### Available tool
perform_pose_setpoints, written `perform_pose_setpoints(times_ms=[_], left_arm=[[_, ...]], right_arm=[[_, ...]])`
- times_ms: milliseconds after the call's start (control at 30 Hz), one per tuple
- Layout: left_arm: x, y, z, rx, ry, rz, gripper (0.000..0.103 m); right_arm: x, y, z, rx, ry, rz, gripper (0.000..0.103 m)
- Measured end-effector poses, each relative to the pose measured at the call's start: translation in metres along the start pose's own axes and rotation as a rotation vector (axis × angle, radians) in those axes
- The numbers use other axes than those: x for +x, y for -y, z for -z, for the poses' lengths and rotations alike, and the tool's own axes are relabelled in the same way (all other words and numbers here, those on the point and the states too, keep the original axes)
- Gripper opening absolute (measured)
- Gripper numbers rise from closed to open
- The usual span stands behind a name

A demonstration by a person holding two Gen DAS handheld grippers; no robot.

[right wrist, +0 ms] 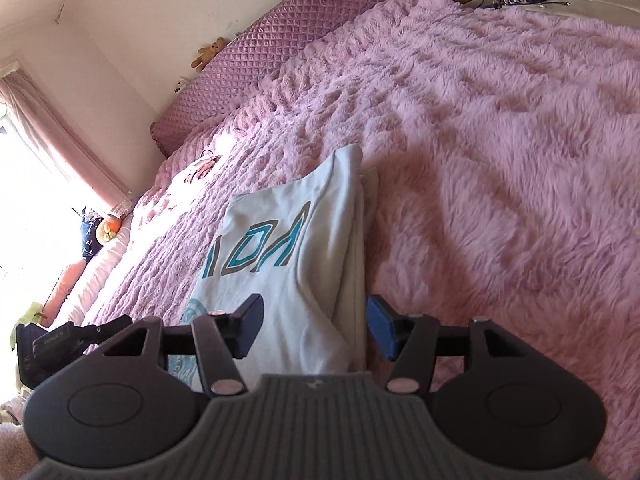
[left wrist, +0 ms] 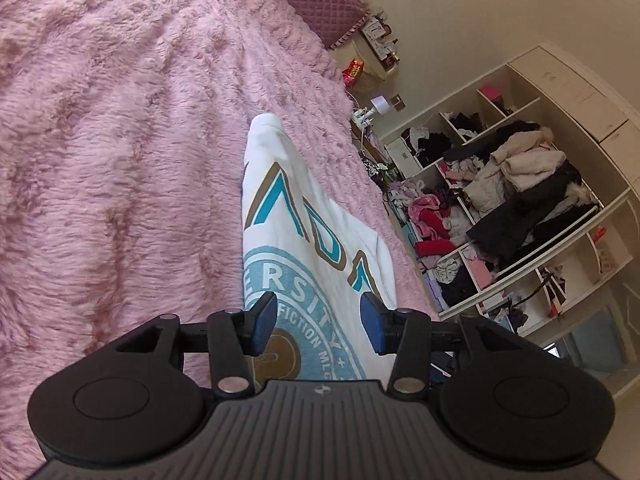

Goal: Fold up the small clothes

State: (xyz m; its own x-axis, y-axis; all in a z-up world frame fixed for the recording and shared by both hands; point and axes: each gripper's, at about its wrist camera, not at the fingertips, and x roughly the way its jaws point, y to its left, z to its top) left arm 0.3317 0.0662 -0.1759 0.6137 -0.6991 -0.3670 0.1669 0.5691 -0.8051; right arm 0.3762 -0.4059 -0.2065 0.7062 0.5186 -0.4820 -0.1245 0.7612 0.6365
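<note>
Left wrist view showed the white printed garment [left wrist: 304,216] lying folded on the fluffy pink blanket [left wrist: 120,140], stretching away between and beyond the pads of the left gripper [left wrist: 318,322], whose jaws stood apart without pressing the cloth. The right gripper [right wrist: 314,326] likewise stood spread over the garment's near folded edge, pads clear of it, though whether one pad brushed the fabric was hard to tell. Open wardrobe shelves [left wrist: 520,208] held heaped coats and clothes. Both grippers pointed somewhat downward along the garment. A quilted headboard [right wrist: 260,52] stood beyond.
</note>
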Motion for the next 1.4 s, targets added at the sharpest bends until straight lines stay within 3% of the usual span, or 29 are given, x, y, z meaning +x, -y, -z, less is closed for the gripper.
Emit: perform_pose_setpoints(times_ms=[100, 200, 367, 667, 767, 900, 1067, 1133, 1167, 1233, 1400], left_arm=[[0.005, -0.021, -0.004, -0.058, 0.001, 0.018, 0.052], [0.017, -0.039, -0.008, -0.152, -0.017, 0.031, 0.052], [0.048, -0.05, -0.016, -0.216, -0.057, 0.071, 0.052], [0.092, -0.049, -0.026, -0.252, -0.085, 0.076, 0.052], [0.103, -0.046, -0.027, -0.256, -0.073, 0.079, 0.055], [0.119, -0.039, -0.027, -0.233, -0.091, 0.063, 0.057], [0.117, -0.038, -0.028, -0.228, -0.111, 0.084, 0.056], [0.114, -0.033, -0.027, -0.187, -0.114, 0.068, 0.051], [0.114, -0.031, -0.027, -0.176, -0.115, 0.053, 0.044], [0.111, -0.023, -0.028, -0.156, -0.114, 0.024, 0.037], [0.097, 0.005, -0.035, -0.107, -0.099, 0.01, 0.029]], right_arm=[[0.008, 0.02, -0.001, 0.104, -0.03, -0.06, 0.068], [0.018, 0.033, -0.002, 0.182, -0.043, -0.101, 0.069], [0.039, 0.039, -0.01, 0.212, -0.077, -0.13, 0.069], [0.082, 0.045, -0.023, 0.297, -0.083, -0.227, 0.074], [0.098, 0.044, -0.025, 0.349, -0.086, -0.29, 0.081], [0.115, 0.036, -0.026, 0.365, -0.086, -0.289, 0.081], [0.118, 0.027, -0.024, 0.34, -0.08, -0.249, 0.059], [0.112, 0.03, -0.02, 0.346, -0.07, -0.23, 0.037], [0.11, 0.032, -0.02, 0.353, -0.068, -0.207, 0.032], [0.106, 0.028, -0.02, 0.351, -0.057, -0.178, 0.025], [0.093, -0.001, -0.033, 0.316, -0.042, -0.158, 0.023]])
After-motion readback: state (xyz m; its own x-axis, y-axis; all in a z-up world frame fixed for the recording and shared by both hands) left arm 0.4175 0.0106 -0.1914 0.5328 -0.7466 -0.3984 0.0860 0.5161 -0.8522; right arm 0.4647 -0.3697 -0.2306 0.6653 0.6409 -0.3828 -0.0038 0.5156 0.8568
